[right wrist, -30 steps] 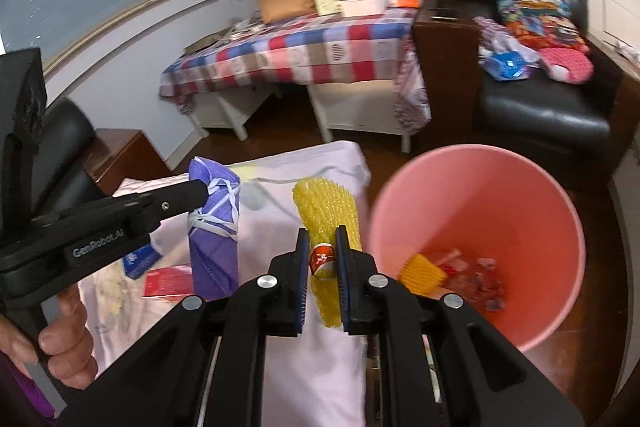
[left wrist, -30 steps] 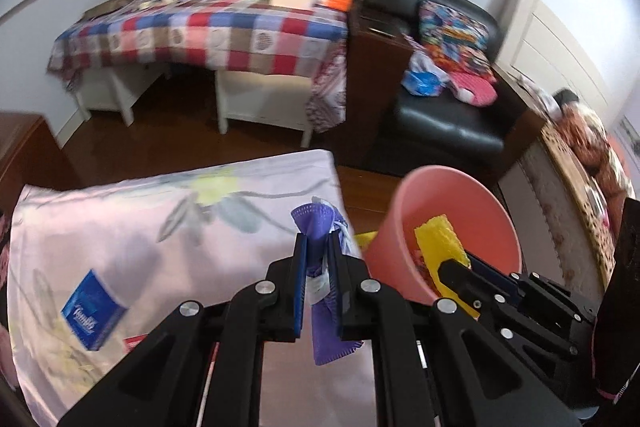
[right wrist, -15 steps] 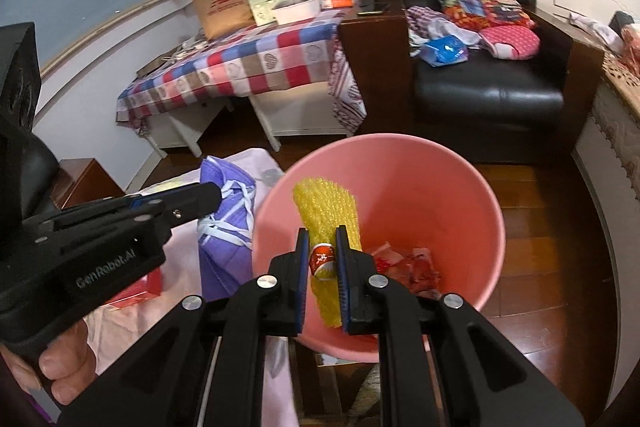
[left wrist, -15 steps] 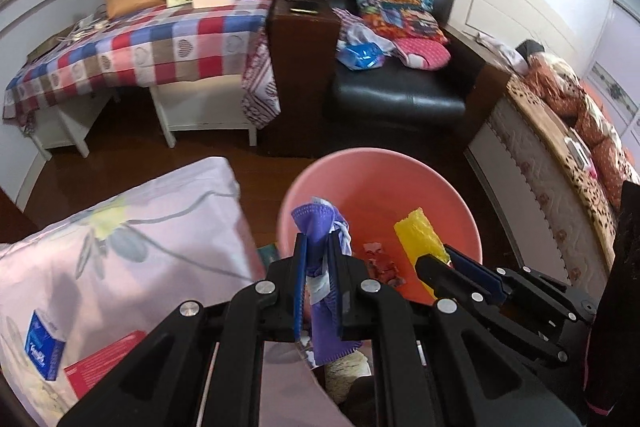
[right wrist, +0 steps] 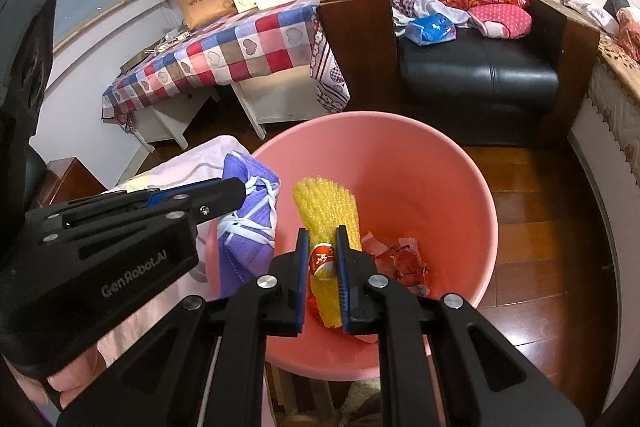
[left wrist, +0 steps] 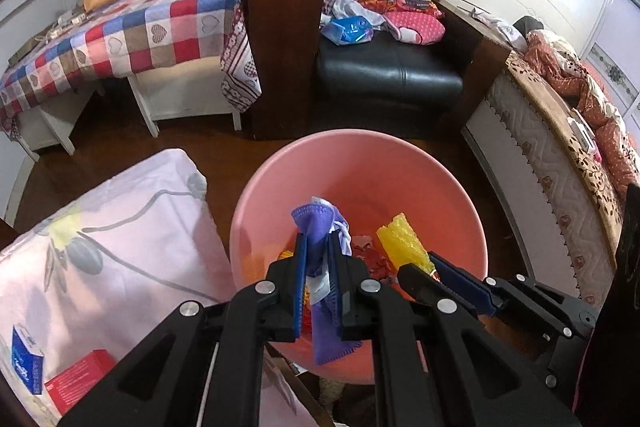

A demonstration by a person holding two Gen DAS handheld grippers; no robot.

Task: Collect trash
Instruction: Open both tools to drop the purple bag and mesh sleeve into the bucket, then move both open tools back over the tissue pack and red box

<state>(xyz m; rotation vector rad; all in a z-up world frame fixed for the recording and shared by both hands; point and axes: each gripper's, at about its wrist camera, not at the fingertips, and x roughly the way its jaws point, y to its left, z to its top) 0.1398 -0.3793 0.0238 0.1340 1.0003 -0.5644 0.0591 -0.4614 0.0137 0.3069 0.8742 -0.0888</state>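
A pink bin (left wrist: 360, 163) (right wrist: 420, 155) stands on the floor below both grippers, with red and orange scraps (right wrist: 400, 255) inside. My left gripper (left wrist: 318, 251) is shut on a purple face mask (left wrist: 316, 223) and holds it over the bin; the mask also shows in the right wrist view (right wrist: 248, 211). My right gripper (right wrist: 323, 255) is shut on a yellow foam net (right wrist: 326, 203) with a small red sticker, held over the bin. The net also shows in the left wrist view (left wrist: 400, 239).
A floral pink cloth (left wrist: 100, 247) covers the table at left, bearing a blue tissue pack (left wrist: 26, 359) and a red box (left wrist: 80, 383). Behind stand a checkered bench (left wrist: 120, 39), a black armchair (left wrist: 388, 75) and a bed (left wrist: 560, 131) at right.
Both grippers have moved right from above the table to over the pink bin, still holding the mask and the foam net. The bin now fills the view's middle.
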